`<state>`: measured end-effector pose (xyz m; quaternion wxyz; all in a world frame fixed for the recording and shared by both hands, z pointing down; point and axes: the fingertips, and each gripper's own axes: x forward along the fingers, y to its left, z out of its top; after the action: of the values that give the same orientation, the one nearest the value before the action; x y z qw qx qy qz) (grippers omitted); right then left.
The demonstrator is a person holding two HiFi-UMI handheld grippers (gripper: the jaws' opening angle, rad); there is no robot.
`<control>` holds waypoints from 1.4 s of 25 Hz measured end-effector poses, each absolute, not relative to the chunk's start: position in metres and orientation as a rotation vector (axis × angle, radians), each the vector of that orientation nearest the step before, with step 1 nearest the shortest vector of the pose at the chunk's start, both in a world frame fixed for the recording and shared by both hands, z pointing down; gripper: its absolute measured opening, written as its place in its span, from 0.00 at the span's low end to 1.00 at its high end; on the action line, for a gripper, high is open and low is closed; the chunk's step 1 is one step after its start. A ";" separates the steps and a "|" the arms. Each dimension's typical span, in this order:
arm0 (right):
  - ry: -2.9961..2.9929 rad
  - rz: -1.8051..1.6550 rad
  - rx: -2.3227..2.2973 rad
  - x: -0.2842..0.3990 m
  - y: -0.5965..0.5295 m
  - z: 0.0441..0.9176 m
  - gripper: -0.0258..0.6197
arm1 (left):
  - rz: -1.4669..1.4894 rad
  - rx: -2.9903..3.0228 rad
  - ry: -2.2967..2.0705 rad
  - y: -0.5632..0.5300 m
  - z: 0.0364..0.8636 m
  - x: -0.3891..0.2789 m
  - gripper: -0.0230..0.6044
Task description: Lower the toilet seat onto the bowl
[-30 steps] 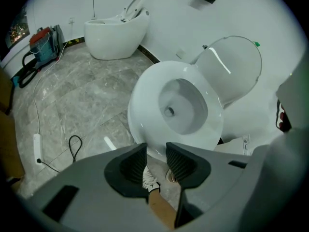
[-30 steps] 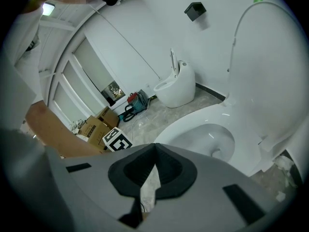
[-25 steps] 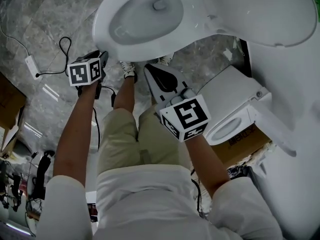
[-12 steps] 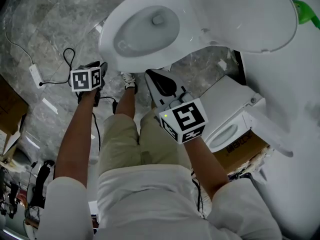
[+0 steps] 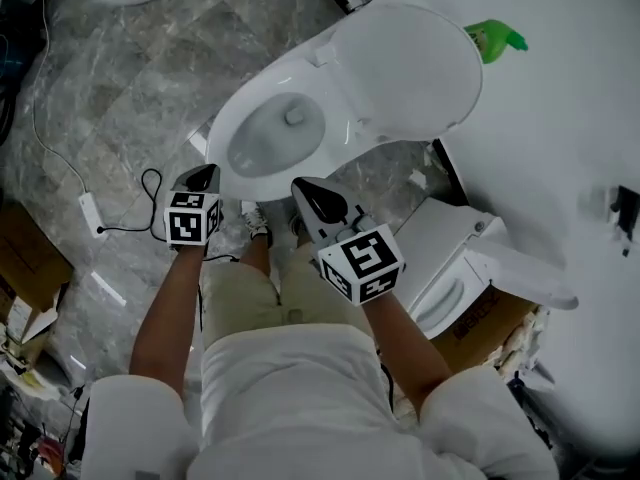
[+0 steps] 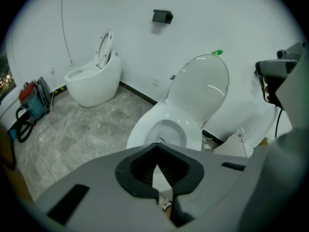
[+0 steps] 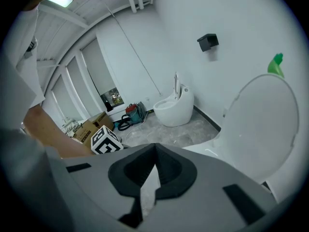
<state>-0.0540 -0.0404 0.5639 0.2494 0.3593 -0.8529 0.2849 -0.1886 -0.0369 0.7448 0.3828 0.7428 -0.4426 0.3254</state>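
The white toilet bowl [image 5: 222, 133] stands on the grey marble floor, and its seat and lid [image 5: 400, 73] are raised against the wall. The left gripper view shows the bowl [image 6: 140, 129] just past my jaws, with the upright seat [image 6: 200, 88] behind it. My left gripper [image 5: 208, 171] hangs before the bowl's front rim without touching it; its jaws [image 6: 155, 145] are closing shut with nothing between them. To its right, my right gripper [image 5: 298, 182] also stands shut and empty [image 7: 154, 146], with the raised seat [image 7: 265, 124] to its right.
A second toilet [image 6: 94, 79] stands by the far wall. A green bottle [image 5: 492, 38] sits behind the raised lid. Another toilet unit [image 5: 455, 258] rests on a cardboard box at my right. A cable with a white adapter [image 5: 90, 213] lies on the floor to the left.
The head view has pulled back, so the toilet looks smaller and farther. Both grippers now sit lower, away from the bowl's rim. The seat is still raised.
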 end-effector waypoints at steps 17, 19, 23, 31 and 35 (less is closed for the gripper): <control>-2.461 0.445 1.249 0.021 -0.071 0.386 0.04 | 0.519 2.212 -1.366 -0.091 0.484 -0.152 0.05; -2.474 0.450 1.280 0.028 -0.072 0.375 0.04 | 0.522 2.261 -1.383 -0.091 0.461 -0.147 0.05; -2.514 0.434 1.316 0.041 -0.077 0.345 0.04 | 0.502 2.368 -1.444 -0.096 0.403 -0.138 0.05; -2.604 0.186 1.369 0.069 -0.093 0.264 0.04 | 0.320 2.515 -1.581 -0.095 0.289 -0.126 0.05; -2.647 0.137 1.400 0.086 -0.098 0.236 0.04 | 0.226 2.554 -1.642 -0.087 0.248 -0.125 0.05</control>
<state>0.0862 -0.0981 0.2360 0.0720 0.4659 -0.8807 0.0455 -0.1247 -0.0873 0.2484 0.0485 0.8378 -0.5386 0.0743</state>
